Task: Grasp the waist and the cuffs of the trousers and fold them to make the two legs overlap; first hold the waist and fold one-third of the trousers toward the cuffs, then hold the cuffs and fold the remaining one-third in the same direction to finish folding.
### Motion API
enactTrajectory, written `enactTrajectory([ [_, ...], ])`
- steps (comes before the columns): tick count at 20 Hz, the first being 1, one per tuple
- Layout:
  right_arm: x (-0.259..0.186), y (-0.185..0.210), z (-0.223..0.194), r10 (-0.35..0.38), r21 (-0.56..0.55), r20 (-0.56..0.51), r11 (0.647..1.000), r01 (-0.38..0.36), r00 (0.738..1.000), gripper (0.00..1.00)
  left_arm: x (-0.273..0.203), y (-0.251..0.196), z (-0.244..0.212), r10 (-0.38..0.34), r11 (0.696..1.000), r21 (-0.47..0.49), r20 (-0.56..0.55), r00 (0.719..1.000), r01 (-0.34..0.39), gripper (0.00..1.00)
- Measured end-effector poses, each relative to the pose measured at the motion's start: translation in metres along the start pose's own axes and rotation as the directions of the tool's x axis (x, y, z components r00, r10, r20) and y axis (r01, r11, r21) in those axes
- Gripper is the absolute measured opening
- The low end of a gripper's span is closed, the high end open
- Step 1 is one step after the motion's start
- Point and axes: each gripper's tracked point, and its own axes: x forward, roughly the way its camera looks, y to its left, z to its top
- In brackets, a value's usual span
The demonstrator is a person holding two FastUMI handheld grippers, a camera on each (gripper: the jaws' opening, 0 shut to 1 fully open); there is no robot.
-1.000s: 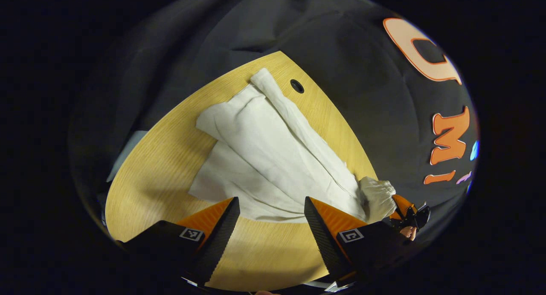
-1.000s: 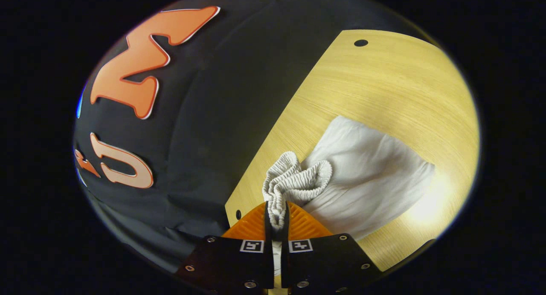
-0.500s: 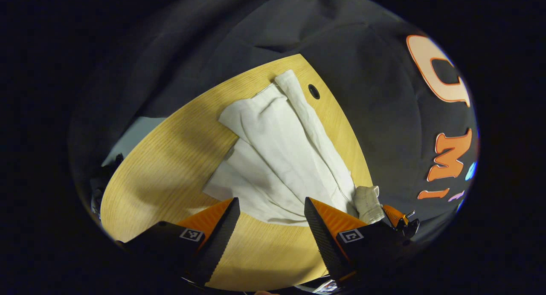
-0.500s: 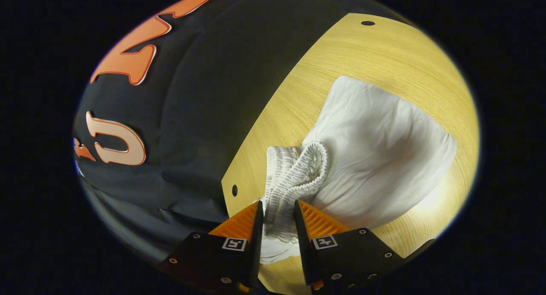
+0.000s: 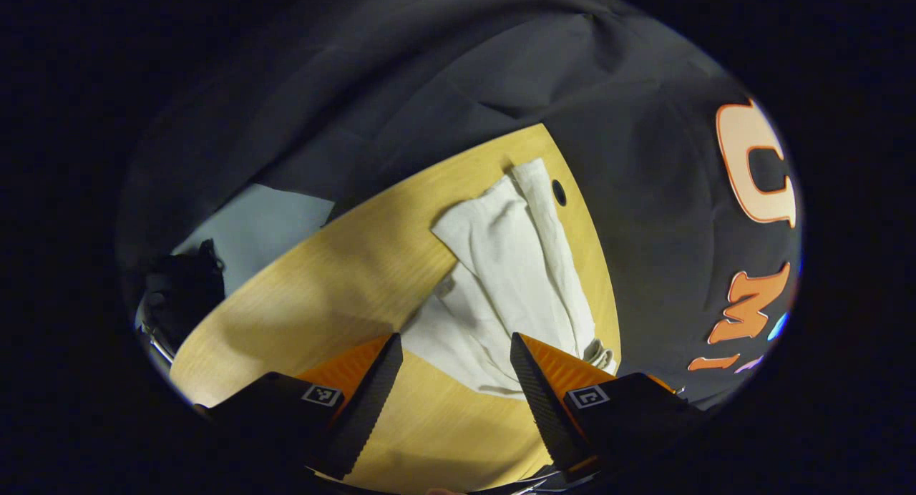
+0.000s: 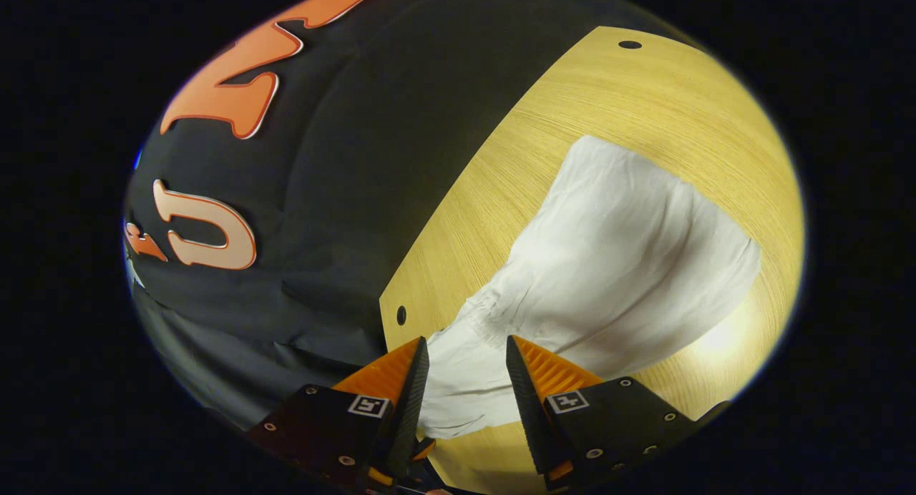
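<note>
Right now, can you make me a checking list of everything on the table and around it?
Surface: a light wooden table, with small round holes near its edges.
Job's things: white trousers lying on the table, legs stretched toward the far end; gathered waist resting down near the right gripper.
Clutter: nothing seen on the table.
Grippers: left gripper open, above the table with nothing between its fingers; right gripper open over the waist end, not pinching the cloth.
Cables: nothing seen.
Surroundings: black cloth wall behind the table; pale floor and a dark object past the table's far side.
</note>
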Motion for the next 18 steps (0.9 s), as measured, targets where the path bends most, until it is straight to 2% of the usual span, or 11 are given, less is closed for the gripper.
enactTrajectory([
  [3, -0.009, -0.003, 0.015, -0.002, 0.004, 0.029, 1.0, 0.002, 1.0, 0.66, 0.001, 0.005, 0.019, -0.014, 1.0, -0.026, 0.035, 0.999, 0.015, 1.0],
  [4, -0.011, -0.003, 0.017, -0.003, 0.004, 0.032, 1.0, 0.003, 0.999, 0.56, 0.003, 0.002, 0.019, -0.023, 0.999, -0.021, 0.032, 0.999, 0.024, 0.98],
  [5, -0.013, -0.005, 0.019, -0.008, 0.005, 0.037, 1.0, 0.008, 0.999, 0.66, 0.006, -0.002, 0.02, -0.029, 1.0, -0.002, 0.027, 0.999, 0.029, 0.96],
  [13, -0.031, -0.016, 0.032, -0.011, 0.023, 0.07, 1.0, 0.009, 0.997, 0.66, 0.065, -0.065, 0.02, -0.106, 0.979, 0.175, 0.001, 0.994, 0.105, 0.94],
  [15, -0.04, -0.024, 0.038, -0.02, 0.033, 0.086, 0.999, 0.018, 0.996, 0.66, 0.081, -0.07, 0.018, -0.096, 0.978, 0.185, -0.003, 0.995, 0.095, 0.86],
  [16, -0.044, -0.03, 0.042, -0.028, 0.043, 0.092, 0.999, 0.024, 0.995, 0.66, 0.08, -0.068, 0.021, -0.08, 0.981, 0.178, 0.011, 0.997, 0.077, 0.73],
  [18, -0.053, -0.04, 0.049, -0.035, 0.063, 0.109, 0.998, 0.028, 0.993, 0.66, 0.091, -0.06, 0.022, -0.041, 0.988, 0.148, 0.022, 0.999, 0.038, 0.41],
])
